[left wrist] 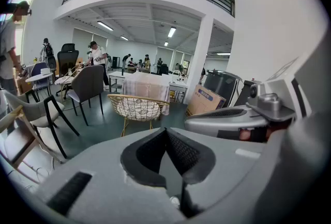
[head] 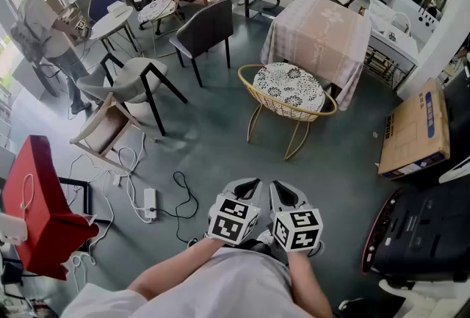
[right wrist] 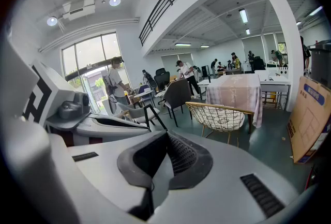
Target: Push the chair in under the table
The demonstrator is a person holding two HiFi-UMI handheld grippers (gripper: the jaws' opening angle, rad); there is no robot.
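The left gripper [head: 248,188] and right gripper [head: 285,190] are being held side by side, jaws pressed together on nothing. Ahead, the wire chair [head: 288,92] is being kept just before the cloth-draped table [head: 323,30], mesh back towards the grippers, its width lying crosswise. Its far legs are being hidden by its basket.

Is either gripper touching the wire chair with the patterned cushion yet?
Apart. The head view shows the left gripper and right gripper, both shut and empty, with a stretch of floor between them and the wire chair.
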